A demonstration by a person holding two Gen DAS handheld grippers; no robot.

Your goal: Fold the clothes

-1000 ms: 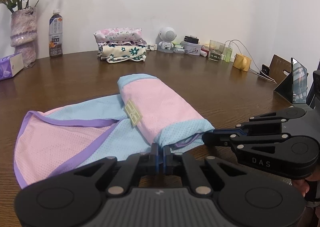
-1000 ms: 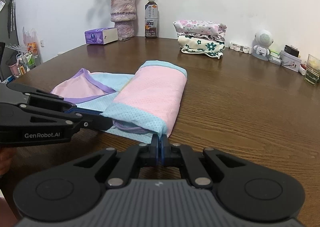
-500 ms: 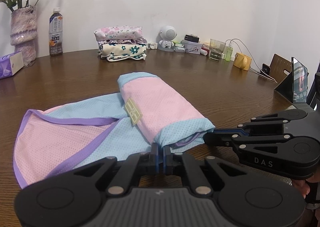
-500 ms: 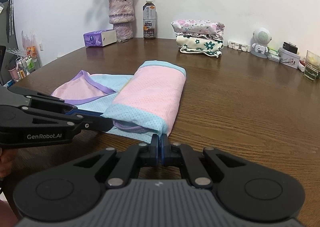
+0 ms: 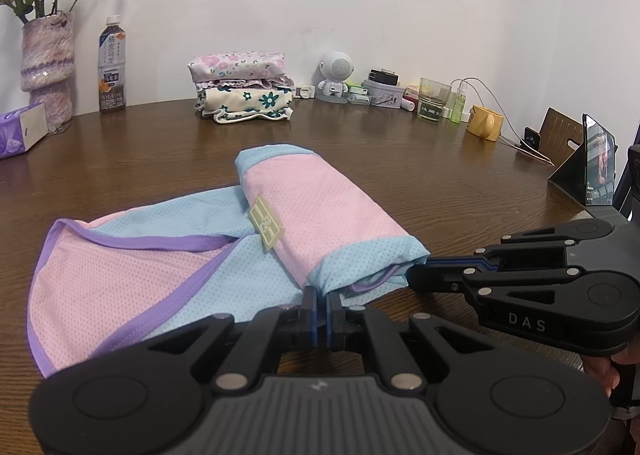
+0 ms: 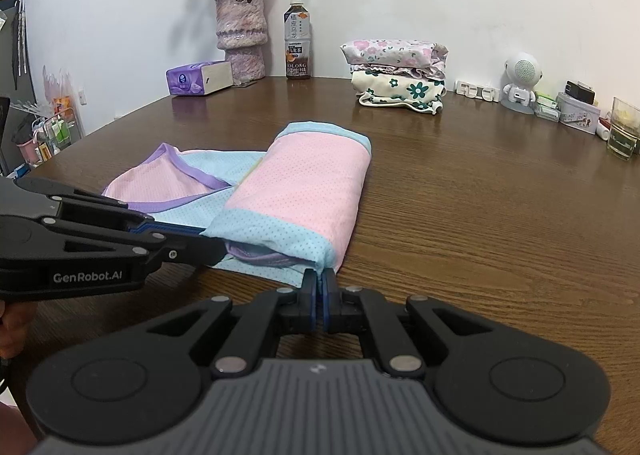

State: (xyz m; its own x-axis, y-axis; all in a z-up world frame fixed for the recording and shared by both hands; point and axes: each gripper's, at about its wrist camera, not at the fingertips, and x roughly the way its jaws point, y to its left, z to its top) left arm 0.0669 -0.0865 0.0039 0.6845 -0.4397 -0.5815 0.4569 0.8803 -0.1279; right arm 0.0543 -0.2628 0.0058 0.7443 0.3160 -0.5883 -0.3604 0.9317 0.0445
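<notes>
A pink and light-blue mesh garment with purple trim lies on the brown wooden table. Its right half is folded over into a thick band, while the left part is spread flat. My left gripper is shut, pinching the band's near blue hem at its left corner. Pinching the same hem at the right corner is my right gripper, also shut. Each gripper shows from the side in the other's view, the right gripper and the left gripper, with tips at the band's near end.
A stack of folded floral clothes sits by the far wall. Along that wall are a vase of flowers, a tea bottle, a tissue box, a white robot figure, a yellow mug and a tablet.
</notes>
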